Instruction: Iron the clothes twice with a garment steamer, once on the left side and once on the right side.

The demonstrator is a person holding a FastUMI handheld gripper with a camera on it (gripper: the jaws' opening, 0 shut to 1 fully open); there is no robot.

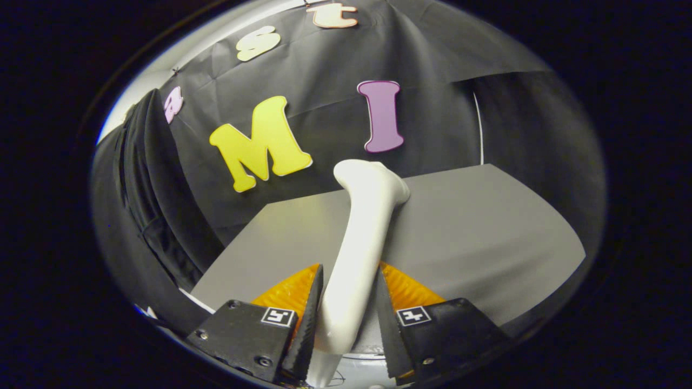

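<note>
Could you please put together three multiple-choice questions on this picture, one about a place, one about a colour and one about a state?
1. Where is the steamer's handle?
A. Between the tool's two fingers
B. Lying on the table far beyond the fingers
C. Hanging on the dark garment

2. What colour is the steamer?
A. Red
B. White
C. Green

3. What state is the tool in?
A. Wide open and holding nothing
B. Shut on the steamer
C. Shut on the garment

Answers:
1 A, since the handle runs up from between the fingers.
2 B, since its whole body is white.
3 B, since both fingers press on the handle's sides.
</note>
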